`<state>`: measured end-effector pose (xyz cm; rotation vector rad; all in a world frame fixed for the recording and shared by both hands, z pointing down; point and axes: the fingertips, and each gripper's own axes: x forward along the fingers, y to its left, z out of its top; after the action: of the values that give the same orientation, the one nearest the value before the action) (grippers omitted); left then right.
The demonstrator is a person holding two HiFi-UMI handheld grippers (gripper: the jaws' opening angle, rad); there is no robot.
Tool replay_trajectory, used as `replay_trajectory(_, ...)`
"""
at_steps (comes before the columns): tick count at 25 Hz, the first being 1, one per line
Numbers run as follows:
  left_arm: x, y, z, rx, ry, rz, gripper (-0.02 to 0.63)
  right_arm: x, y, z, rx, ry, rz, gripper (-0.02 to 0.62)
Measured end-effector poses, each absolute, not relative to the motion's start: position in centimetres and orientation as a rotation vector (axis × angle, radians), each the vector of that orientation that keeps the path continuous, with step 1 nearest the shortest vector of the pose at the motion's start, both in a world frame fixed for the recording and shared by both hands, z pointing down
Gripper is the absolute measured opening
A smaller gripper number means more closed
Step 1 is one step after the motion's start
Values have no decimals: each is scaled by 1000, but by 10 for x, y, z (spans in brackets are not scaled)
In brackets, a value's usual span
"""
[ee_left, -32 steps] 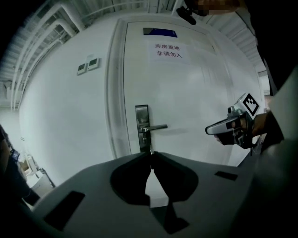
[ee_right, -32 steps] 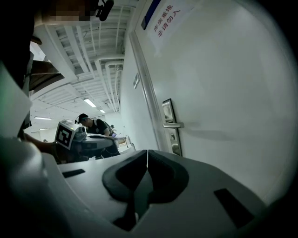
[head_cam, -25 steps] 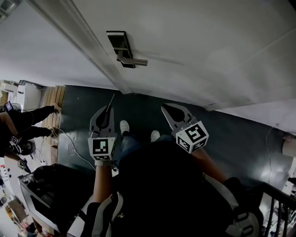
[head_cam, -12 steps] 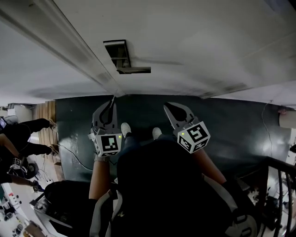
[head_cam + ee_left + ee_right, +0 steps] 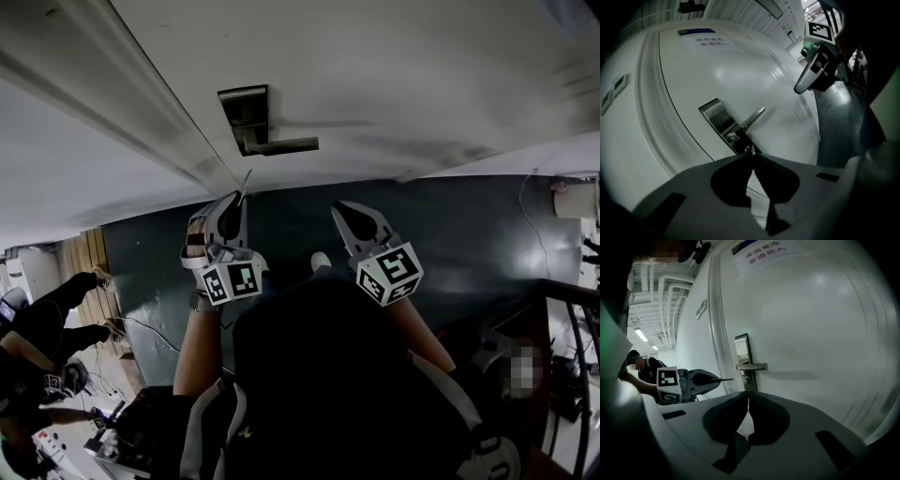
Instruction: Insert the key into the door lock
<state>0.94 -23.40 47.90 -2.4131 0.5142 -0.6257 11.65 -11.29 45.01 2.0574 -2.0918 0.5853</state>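
Observation:
The metal lock plate (image 5: 246, 114) with its lever handle (image 5: 286, 145) sits on the white door. My left gripper (image 5: 236, 199) is shut on the key (image 5: 245, 182), whose thin blade points up at the plate from just below the handle. In the left gripper view the key tip (image 5: 749, 150) shows right under the lock (image 5: 717, 117) and lever (image 5: 753, 117). The right gripper view shows the key (image 5: 725, 379) level with the keyhole (image 5: 747, 379), a short gap away. My right gripper (image 5: 343, 214) is shut and holds nothing, to the right of the left one.
The door frame (image 5: 141, 103) runs along the left of the lock. A person (image 5: 47, 319) is on the floor at the far left. A dark railing (image 5: 572, 375) stands at the right. A printed sign (image 5: 761, 251) is on the door.
My left gripper has carried the key up and to the right, closer to the lock plate. The right gripper has stayed about where it was.

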Motion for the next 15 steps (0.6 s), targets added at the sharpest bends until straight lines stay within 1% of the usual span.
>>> replay_trajectory(15,28,-258,504,-2143,374,-626,26,79,-118,471,2167,-1945,624,18)
